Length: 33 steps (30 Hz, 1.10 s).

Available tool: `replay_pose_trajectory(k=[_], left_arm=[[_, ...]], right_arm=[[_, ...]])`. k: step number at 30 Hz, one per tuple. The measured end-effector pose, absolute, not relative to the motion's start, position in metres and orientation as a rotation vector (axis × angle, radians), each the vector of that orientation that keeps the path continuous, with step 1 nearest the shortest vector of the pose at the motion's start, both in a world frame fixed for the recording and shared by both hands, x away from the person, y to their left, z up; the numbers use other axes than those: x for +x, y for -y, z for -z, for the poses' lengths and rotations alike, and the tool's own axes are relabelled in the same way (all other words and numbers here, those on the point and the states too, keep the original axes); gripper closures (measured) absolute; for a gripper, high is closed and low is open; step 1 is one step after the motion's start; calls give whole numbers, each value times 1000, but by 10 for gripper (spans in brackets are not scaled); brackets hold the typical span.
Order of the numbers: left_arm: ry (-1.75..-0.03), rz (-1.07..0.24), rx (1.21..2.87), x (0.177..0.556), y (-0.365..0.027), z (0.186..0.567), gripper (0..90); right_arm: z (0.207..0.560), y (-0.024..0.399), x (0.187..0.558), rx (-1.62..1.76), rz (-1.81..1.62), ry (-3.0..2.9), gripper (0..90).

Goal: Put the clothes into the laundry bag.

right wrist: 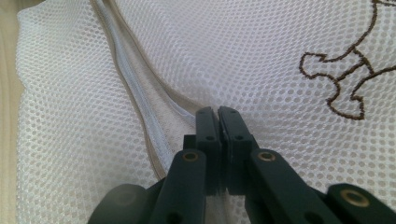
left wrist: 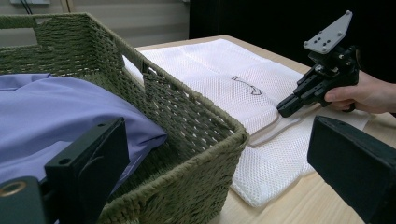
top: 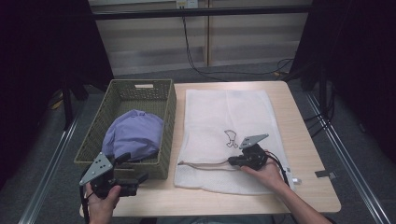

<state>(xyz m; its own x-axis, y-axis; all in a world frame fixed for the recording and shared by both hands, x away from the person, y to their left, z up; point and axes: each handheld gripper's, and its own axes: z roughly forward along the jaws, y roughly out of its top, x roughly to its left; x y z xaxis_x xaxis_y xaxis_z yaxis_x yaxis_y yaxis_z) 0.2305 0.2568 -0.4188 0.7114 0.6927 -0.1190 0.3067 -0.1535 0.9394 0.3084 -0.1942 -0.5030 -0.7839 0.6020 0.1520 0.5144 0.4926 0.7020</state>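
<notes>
A white mesh laundry bag [top: 224, 116] with a small brown embroidered motif [top: 229, 138] lies flat on the wooden table. My right gripper [top: 232, 162] rests on the bag's near end, its jaws pressed together on the brown-trimmed zipper edge [right wrist: 135, 93]; up close the right gripper [right wrist: 217, 112] has the trim running in under its tips. A green woven basket [top: 168, 116] to the left holds a purple cloth [top: 133, 133]. My left gripper [top: 133, 169] hovers at the basket's near right corner, open and empty. From the left gripper [left wrist: 219, 163] I see the basket [left wrist: 196, 116], cloth [left wrist: 56, 107], bag [left wrist: 210, 65] and right gripper [left wrist: 282, 108].
The table [top: 303, 140] has bare wood to the right of the bag and along its near edge. A grey tape patch [top: 324, 173] sits near the right corner. Black curtains flank the table, and cables [top: 196, 65] run across the floor behind it.
</notes>
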Motion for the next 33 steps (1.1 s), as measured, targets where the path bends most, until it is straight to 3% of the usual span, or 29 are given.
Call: replay_pose_trajectory(k=[33], left_arm=[[-795, -401, 1757, 231, -254, 420, 54]], right_arm=[[487, 213, 311, 1087, -1404, -2518, 884]])
